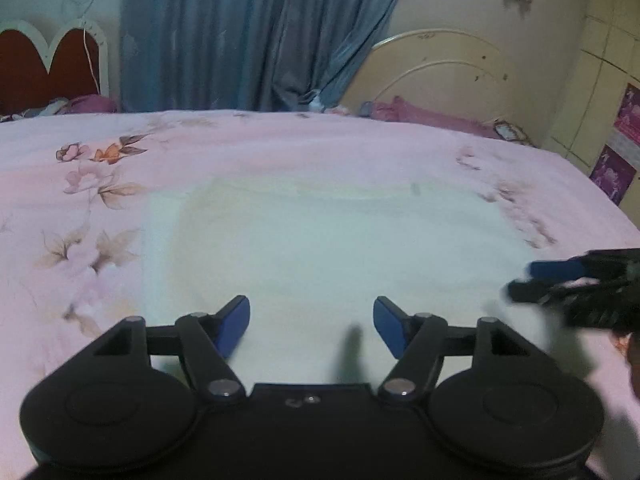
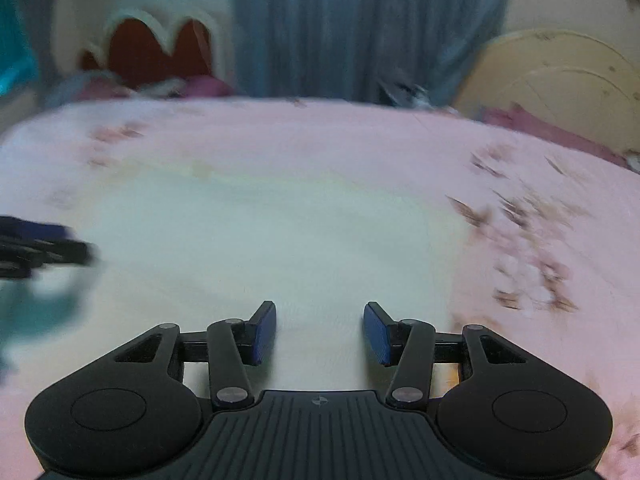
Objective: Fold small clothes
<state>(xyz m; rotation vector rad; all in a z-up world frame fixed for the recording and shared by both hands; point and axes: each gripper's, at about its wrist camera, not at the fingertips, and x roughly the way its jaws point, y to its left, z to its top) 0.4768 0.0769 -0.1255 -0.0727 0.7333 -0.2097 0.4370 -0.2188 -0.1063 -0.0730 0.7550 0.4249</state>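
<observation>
Pale cloth on a pink flowered bedspread

The small garment [image 1: 320, 248] is plain whitish cream, yellower along its far edge. The bedspread [image 1: 80, 184] is soft pink, printed with brown, orange and mauve flowers and leaves towards its left and right edges. Both grippers, left [image 1: 311, 326] and right [image 2: 319, 332], are black with blue pads. The curtain [image 1: 248, 32] is grey-blue; the headboards are red [image 1: 36, 68] and cream [image 1: 440, 76].

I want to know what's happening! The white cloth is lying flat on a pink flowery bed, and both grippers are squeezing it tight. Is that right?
Not quite. The white cloth does lie flat on the pink flowery bed, but neither gripper is squeezing it. The left gripper and right gripper both have their fingers apart with nothing between them, as each wrist view shows.
</observation>
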